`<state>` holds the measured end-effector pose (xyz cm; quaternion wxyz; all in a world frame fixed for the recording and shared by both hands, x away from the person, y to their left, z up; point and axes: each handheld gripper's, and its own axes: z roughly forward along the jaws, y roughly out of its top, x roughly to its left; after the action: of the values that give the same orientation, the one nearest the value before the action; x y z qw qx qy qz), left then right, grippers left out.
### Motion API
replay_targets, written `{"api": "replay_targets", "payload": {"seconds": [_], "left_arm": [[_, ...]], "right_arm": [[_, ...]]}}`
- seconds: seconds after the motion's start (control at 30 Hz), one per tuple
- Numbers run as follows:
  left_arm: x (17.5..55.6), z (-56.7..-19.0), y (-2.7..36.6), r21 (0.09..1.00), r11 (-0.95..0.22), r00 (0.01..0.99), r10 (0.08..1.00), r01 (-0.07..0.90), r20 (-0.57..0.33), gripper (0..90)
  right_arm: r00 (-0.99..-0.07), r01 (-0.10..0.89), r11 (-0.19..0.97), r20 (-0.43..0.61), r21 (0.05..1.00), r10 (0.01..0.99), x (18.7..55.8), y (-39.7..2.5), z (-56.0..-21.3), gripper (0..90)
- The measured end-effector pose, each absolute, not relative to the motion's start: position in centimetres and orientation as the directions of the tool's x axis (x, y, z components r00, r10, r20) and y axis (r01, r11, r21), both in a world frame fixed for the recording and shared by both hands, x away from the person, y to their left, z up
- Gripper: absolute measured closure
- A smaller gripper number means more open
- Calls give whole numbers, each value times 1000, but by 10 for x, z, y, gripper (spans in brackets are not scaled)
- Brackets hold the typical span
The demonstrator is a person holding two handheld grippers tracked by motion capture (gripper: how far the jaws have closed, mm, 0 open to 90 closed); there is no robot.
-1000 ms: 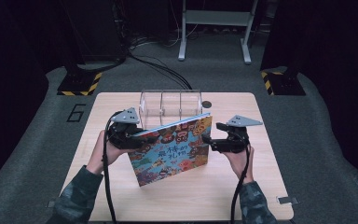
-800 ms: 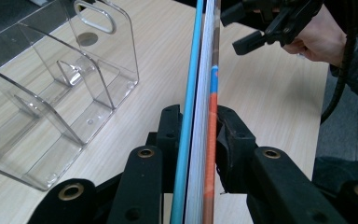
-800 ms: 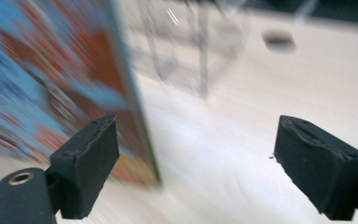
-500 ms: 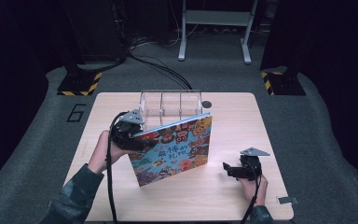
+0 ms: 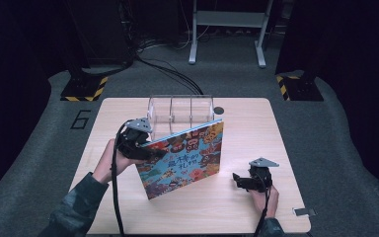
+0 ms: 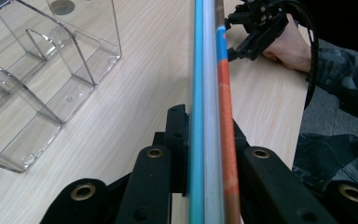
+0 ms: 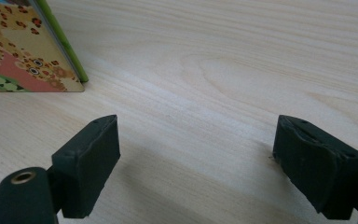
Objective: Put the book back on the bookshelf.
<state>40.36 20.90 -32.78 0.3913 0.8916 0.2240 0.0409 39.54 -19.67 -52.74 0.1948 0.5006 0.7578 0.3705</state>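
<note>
Colourful illustrated picture book (image 5: 185,158): stood tilted on the pale wooden tabletop (image 5: 246,123), near the clear acrylic divider rack (image 5: 180,108). Left hand-held gripper (image 5: 145,148) clamped its left edge; right hand-held gripper (image 5: 238,178) lay open, empty. Risk: single-edge grip might let book topple.

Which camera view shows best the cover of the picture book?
The high view: the whole colourful cover of the picture book faces the camera. The left gripper view shows its edge between the jaws of the left gripper. The right gripper view shows one lower corner.

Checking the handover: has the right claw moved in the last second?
Yes. The right claw left the book and drew back toward the table's near right edge.
</note>
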Motion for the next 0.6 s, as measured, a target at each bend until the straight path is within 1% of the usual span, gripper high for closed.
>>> {"api": "replay_targets", "payload": {"seconds": [0.1,0.2,0.27,0.57,0.6], "left_arm": [[403,-327,208,714,-596,897,431,367,-100,793],[404,-328,209,715,-585,895,427,382,-128,797],[405,-328,210,716,-585,895,427,380,-125,798],[411,-327,210,707,-576,885,438,410,-157,803],[411,-326,210,706,-581,887,437,404,-147,803]], "right_arm": [[-420,610,225,70,760,905,396,-197,-528,144],[-419,613,228,67,756,906,397,-197,-528,149],[-423,610,232,63,757,904,398,-197,-528,150],[-414,614,210,84,761,906,398,-198,-528,152],[-414,613,210,84,762,906,398,-198,-528,152]]}}
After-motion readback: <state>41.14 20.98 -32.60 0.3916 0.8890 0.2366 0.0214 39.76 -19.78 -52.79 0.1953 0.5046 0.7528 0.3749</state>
